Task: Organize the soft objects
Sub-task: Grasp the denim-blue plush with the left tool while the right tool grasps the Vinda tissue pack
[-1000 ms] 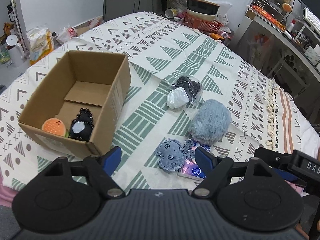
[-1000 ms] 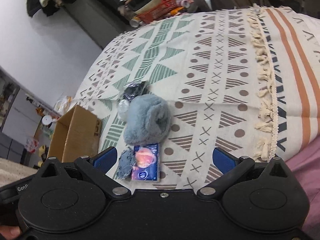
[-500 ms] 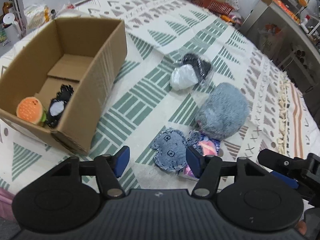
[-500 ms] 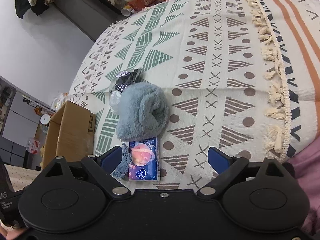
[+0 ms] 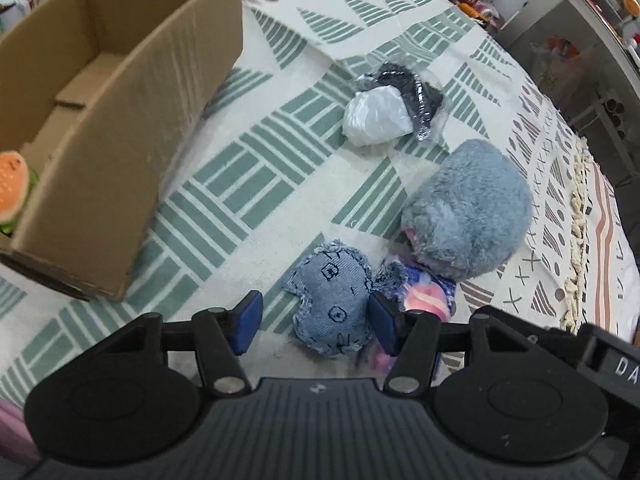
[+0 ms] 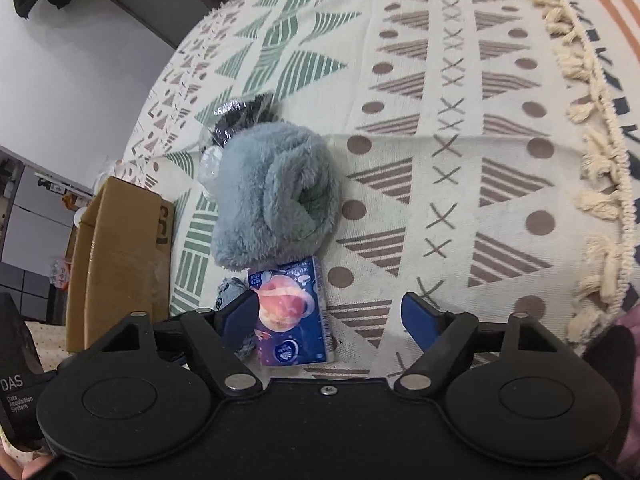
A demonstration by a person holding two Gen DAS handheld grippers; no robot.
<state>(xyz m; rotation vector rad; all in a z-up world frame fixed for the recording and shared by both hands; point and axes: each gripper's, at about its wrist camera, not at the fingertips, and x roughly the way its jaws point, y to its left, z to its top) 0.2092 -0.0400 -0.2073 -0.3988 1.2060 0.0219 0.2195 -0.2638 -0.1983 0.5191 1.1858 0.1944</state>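
At 9 o'clock in our left wrist view the cardboard box [image 5: 120,128] holds an orange burger-like plush [image 5: 14,184], so we judge some sorting is done. Still out on the patterned bedspread [image 5: 240,184]: denim plush [image 5: 332,300] at 6, tissue pack [image 6: 290,312] just beside it, grey fluffy plush [image 5: 464,216] at 3, bagged black-and-white item [image 5: 392,108] at 1. Our left gripper [image 5: 316,320] is spread wide around the denim plush, not yet pinching; right gripper [image 6: 330,320] hovers open over the tissue pack, holding nothing.
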